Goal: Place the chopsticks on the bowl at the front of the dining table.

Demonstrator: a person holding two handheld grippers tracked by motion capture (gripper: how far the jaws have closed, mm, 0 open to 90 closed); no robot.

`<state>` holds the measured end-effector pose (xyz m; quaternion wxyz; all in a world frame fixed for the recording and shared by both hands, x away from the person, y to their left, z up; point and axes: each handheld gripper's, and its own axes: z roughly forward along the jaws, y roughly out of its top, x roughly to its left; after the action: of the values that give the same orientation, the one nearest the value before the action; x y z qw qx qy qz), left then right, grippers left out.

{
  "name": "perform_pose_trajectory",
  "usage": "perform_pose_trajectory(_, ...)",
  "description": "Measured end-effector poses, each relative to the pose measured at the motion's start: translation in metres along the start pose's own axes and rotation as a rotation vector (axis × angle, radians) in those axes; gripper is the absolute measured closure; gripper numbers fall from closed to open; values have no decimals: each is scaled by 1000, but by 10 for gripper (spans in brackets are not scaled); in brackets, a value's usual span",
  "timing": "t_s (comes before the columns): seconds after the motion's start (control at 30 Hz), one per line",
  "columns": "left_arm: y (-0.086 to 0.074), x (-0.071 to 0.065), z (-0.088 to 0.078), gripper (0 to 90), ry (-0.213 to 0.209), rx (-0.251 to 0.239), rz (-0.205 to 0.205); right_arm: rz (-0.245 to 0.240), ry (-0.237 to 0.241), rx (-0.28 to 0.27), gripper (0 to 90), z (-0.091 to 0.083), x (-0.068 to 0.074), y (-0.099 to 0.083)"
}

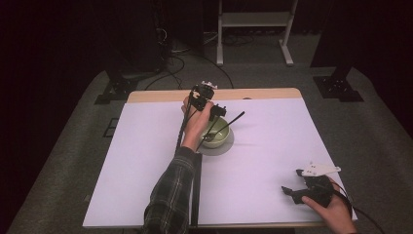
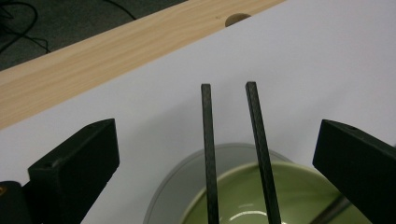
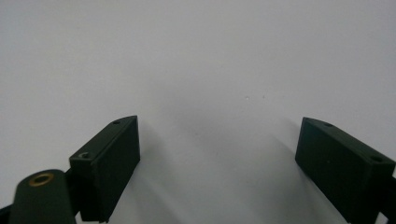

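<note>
Left gripper (image 2: 219,154) gapes wide around two thin black chopsticks (image 2: 208,140) leaning in our pale-green ceramic bowl (image 2: 299,186), holding nothing; a nudge could topple them.

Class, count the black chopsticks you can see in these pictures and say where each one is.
2. Both chopsticks stand side by side in the green bowl, leaning on its rim, between the open jaws of the left gripper, which do not touch them. The second chopstick lies just beside the first.
</note>
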<state>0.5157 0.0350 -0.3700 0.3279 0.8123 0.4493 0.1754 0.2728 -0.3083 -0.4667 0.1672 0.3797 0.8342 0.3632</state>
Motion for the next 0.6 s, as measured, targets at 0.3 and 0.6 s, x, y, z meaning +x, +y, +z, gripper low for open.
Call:
perform_pose_trajectory(0.3, 2, 1, 18, 0, 20, 55, 1, 0, 0, 1, 123, 0, 0, 0)
perform_pose_trajectory(0.6, 0, 9, 25, 0, 48, 74, -31, 0, 0, 0, 123, 0, 0, 0)
